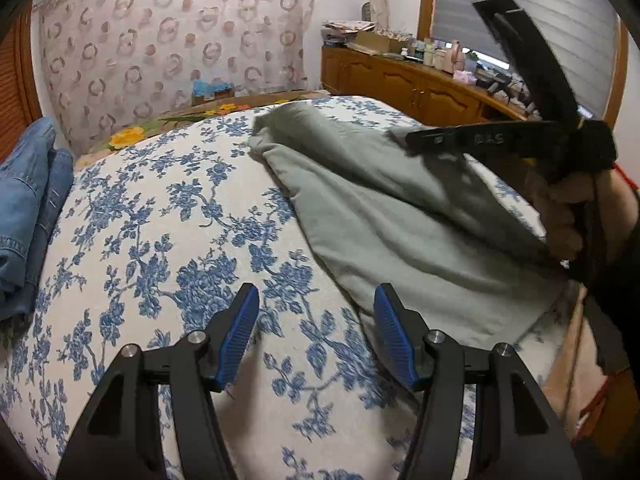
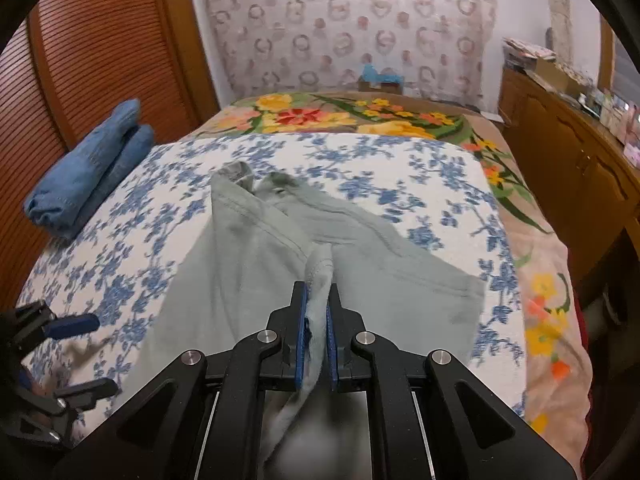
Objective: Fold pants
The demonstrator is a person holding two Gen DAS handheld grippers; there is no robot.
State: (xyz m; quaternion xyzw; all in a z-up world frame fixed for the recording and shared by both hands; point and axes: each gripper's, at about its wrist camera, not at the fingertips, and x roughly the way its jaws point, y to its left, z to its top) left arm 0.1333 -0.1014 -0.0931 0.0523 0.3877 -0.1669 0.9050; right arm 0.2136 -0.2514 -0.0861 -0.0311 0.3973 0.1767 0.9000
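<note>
Right gripper [image 2: 317, 300]: jaws clamped tight on a bunched fold of the pale green pants [image 2: 256, 256], cloth pinched between the blue pads [image 2: 331, 344] and hanging down beneath them. Left gripper [image 1: 316, 312]: jaws spread wide, nothing between them, poised above bare bedspread just beside the pants' near hem.

Pants: sprawled across the middle of the bed, on the blue-and-white floral bedspread [image 2: 400, 160], fabric fanning out from the pinch toward the far end of the bed, one end crumpled there. Lifted edge draped from the right gripper down toward the bed's right edge, as noted in the left wrist view, where a hand [image 1: 568, 216] gripped the tool's handle.

Folded blue jeans [image 2: 88, 176]: stacked at the bed's left edge, against the slatted wooden door [image 2: 92, 60], well apart from the pants.

Orange-and-yellow flowered blanket [image 2: 340, 114]: exposed along the bed's far end and right edge, under the bedspread.

Wooden cabinet [image 1: 404, 80]: along the wall beyond the bed's right edge, top cluttered with small items too blurred to identify.
</note>
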